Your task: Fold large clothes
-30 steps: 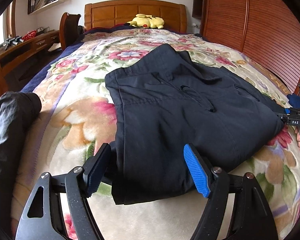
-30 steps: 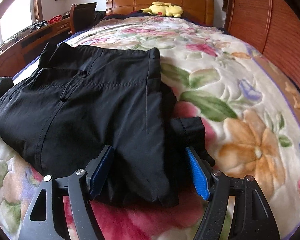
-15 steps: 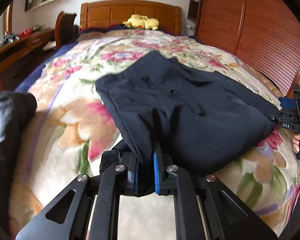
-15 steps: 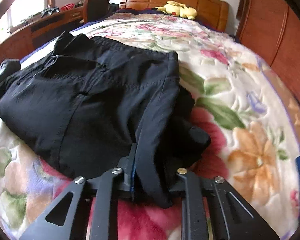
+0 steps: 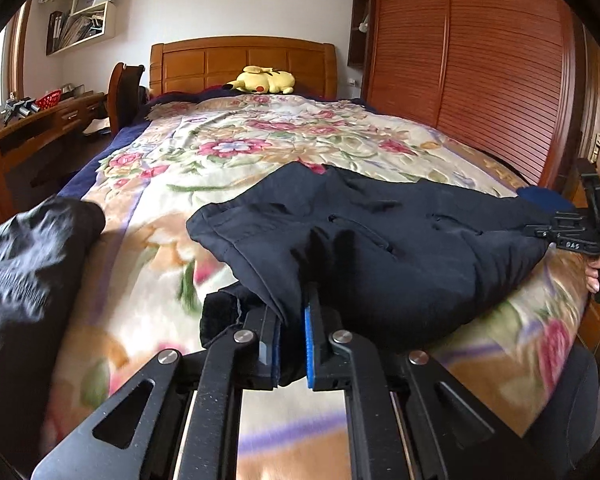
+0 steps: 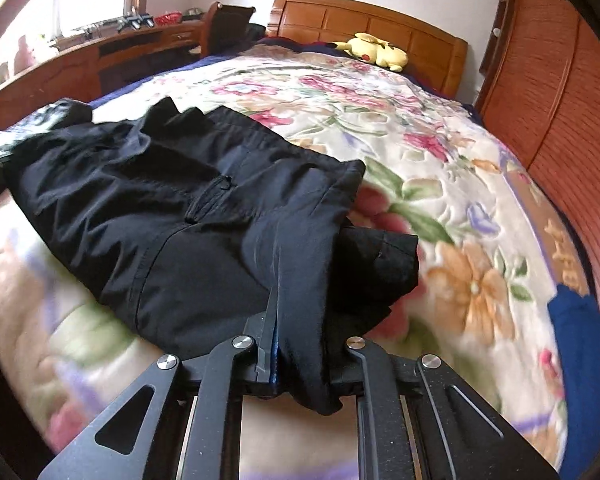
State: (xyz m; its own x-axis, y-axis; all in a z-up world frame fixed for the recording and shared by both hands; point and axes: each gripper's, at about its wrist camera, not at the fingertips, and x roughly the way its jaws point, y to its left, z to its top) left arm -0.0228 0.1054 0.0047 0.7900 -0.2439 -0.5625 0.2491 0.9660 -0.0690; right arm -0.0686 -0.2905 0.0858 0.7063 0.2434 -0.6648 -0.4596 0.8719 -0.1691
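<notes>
1. Nearest me, my left tongs (image 5: 290, 344) are clamped on the near hem of the dark trousers (image 5: 380, 248), blue pads almost meeting with cloth pinched between.
2. My right tongs (image 6: 300, 344) are closing, a thick fold of the same trousers (image 6: 188, 216) already gripped between them and drooping below.
3. Only the left view shows the right tongs (image 5: 576, 232) from outside, a hand (image 5: 596, 276) beneath, at the bed's right edge.
4. Only the right view shows a blue cloth (image 6: 580, 360) at the near right.
5. The trousers lie across the near part of the floral bedspread (image 5: 228, 148); beyond them it runs open to the yellow plush toy (image 5: 264, 80) at the headboard (image 5: 240, 64).
6. A wooden wardrobe (image 5: 480, 60) flanks the right, a desk (image 5: 40, 120) the left.
</notes>
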